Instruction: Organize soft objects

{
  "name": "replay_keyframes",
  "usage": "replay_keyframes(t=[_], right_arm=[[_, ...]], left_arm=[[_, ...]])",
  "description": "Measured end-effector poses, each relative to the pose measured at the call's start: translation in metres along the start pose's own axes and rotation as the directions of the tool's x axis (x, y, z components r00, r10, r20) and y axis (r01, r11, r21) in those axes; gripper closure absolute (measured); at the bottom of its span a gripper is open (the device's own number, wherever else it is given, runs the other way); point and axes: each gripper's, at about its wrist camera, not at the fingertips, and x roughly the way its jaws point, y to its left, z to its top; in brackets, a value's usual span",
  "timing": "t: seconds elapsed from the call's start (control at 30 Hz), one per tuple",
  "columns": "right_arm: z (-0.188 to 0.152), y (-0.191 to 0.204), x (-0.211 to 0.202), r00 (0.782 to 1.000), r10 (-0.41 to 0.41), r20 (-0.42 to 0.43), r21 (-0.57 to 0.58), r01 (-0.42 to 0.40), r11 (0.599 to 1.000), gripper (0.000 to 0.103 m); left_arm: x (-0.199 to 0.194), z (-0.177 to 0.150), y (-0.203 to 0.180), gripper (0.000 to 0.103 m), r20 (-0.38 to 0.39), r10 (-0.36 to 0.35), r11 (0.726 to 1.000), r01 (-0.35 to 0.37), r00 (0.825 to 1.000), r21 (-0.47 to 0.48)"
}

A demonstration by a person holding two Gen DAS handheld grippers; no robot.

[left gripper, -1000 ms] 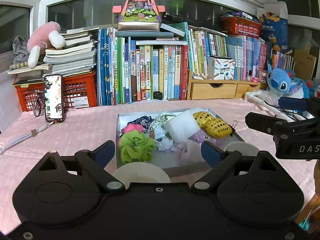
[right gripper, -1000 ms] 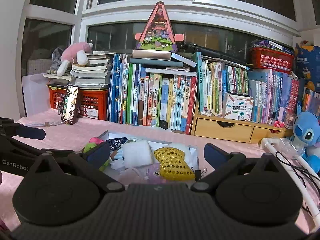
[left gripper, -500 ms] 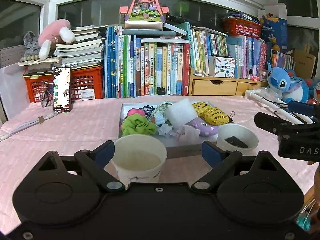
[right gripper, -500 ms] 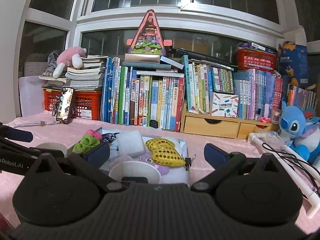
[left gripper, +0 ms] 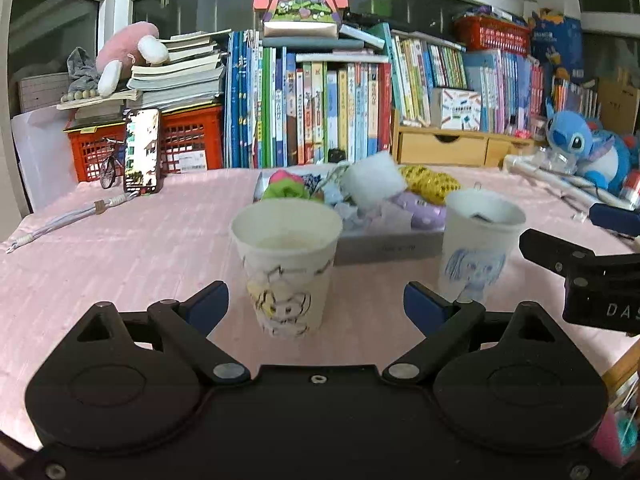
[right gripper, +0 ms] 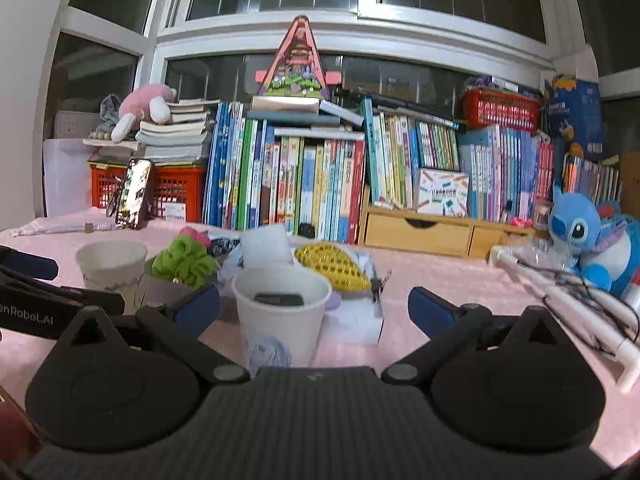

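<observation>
At twelve o'clock from the left gripper [left gripper: 316, 306], fingers spread wide and empty, stands a white paper cup with a yellow cartoon drawing [left gripper: 286, 264]. Behind it sits the grey shallow tray [left gripper: 384, 246] heaped with soft items: green scrunchie [left gripper: 286, 192], white sponge block [left gripper: 372, 180]. The right gripper [right gripper: 314, 308], equally wide and empty, faces a white paper cup with a blue drawing [right gripper: 280, 320] at eleven o'clock.

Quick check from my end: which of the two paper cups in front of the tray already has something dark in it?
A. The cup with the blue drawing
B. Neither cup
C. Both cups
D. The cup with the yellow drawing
A: a dark object lies inside the cup with the blue drawing, while the cup with the yellow drawing shows only its pale inside.
</observation>
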Motion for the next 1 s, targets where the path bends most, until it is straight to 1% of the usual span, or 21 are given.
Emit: replay_keyframes(t=[0.27, 0.57, 0.77, 0.9, 1.0], right_arm=[[-0.024, -0.003, 0.008, 0.998, -0.015, -0.059, 0.038, 0.017, 0.999, 0.0], [-0.046, 0.002, 0.015, 0.994, -0.017, -0.108, 0.031, 0.021, 0.999, 0.0], [-0.057, 0.005, 0.023, 0.989, -0.018, -0.147, 0.02, 0.022, 1.0, 0.0], [-0.065, 0.007, 0.028, 0.983, -0.017, -0.185, 0.011, 0.02, 1.0, 0.0], [-0.065, 0.006, 0.029, 0.982, -0.01, -0.19, 0.012, 0.013, 1.0, 0.0]], left_arm=[[0.009, -0.023, 0.0, 0.009, -0.047, 0.031, 0.999, -0.032, 0.998, -0.01], [0.03, -0.045, 0.001, 0.009, -0.111, 0.067, 0.997, -0.071, 0.992, -0.028], [0.037, -0.049, -0.001, 0.005, -0.093, 0.081, 0.996, -0.084, 0.992, -0.032], [0.04, -0.049, -0.001, 0.002, -0.094, 0.077, 0.996, -0.08, 0.993, -0.033], [0.043, -0.048, -0.001, 0.0, -0.097, 0.072, 0.997, -0.075, 0.993, -0.028]])
